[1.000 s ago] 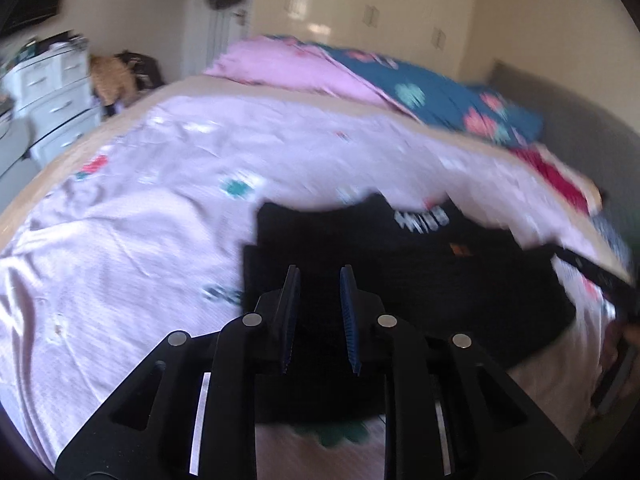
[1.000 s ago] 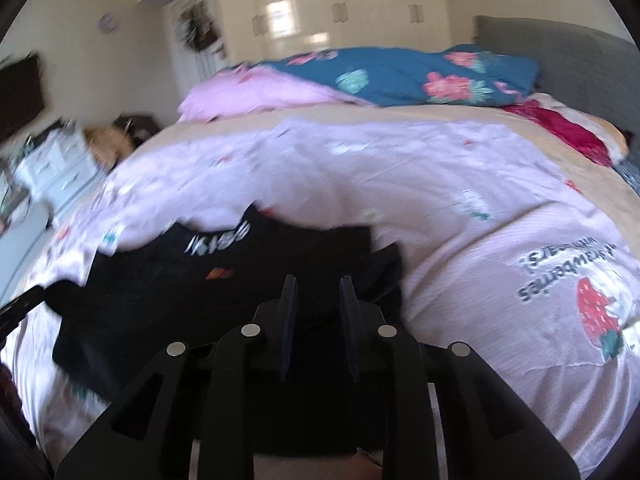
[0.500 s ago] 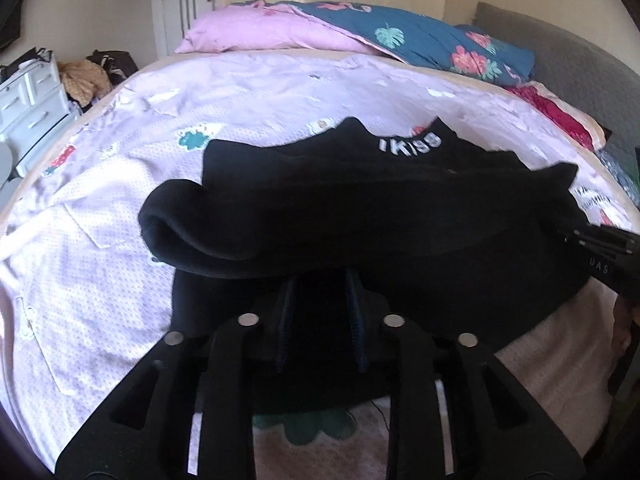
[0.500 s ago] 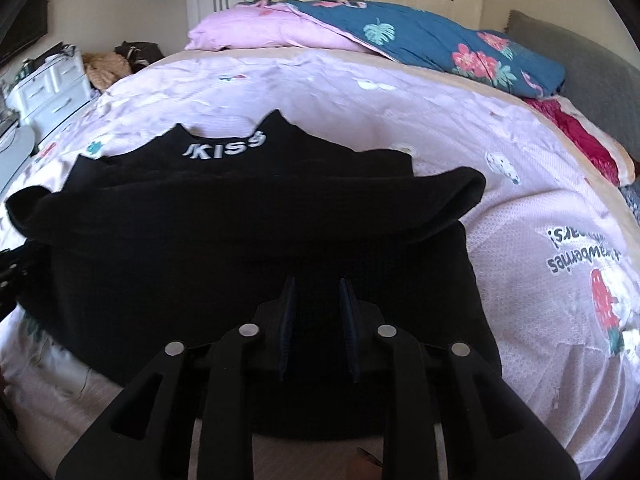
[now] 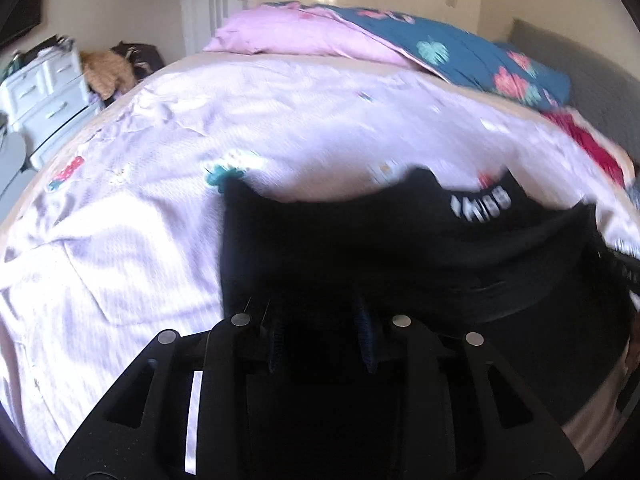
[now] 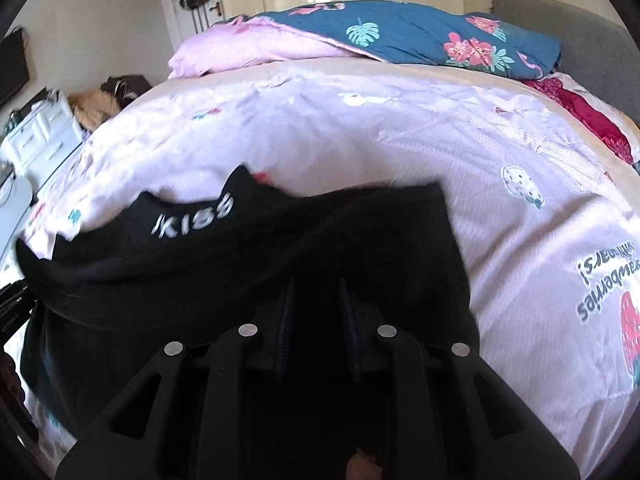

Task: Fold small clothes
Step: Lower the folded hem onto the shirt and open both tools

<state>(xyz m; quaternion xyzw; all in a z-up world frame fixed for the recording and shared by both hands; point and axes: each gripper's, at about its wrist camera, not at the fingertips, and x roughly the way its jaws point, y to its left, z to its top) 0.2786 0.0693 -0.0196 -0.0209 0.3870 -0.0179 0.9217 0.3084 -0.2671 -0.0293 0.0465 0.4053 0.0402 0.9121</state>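
Observation:
A small black garment (image 5: 400, 248) with white "KISS" lettering lies on the pink bedspread (image 5: 140, 240). It also shows in the right wrist view (image 6: 280, 248). My left gripper (image 5: 320, 320) holds the garment's near left edge, fabric between the blue pads. My right gripper (image 6: 316, 312) holds the near right edge the same way. A rolled fold of cloth crosses the garment in front of both grippers. The fingertips are hard to see against the black cloth.
A pink pillow (image 6: 248, 52) and a blue floral duvet (image 6: 420, 36) lie at the far side of the bed. White drawers (image 5: 44, 92) stand at the left. A grey headboard (image 6: 580, 48) is at the right, with red cloth (image 6: 580, 116) beside it.
The garment went from hanging low a second ago to lifted and spread half a second ago. Both grippers have since carried its near edge forward over the garment.

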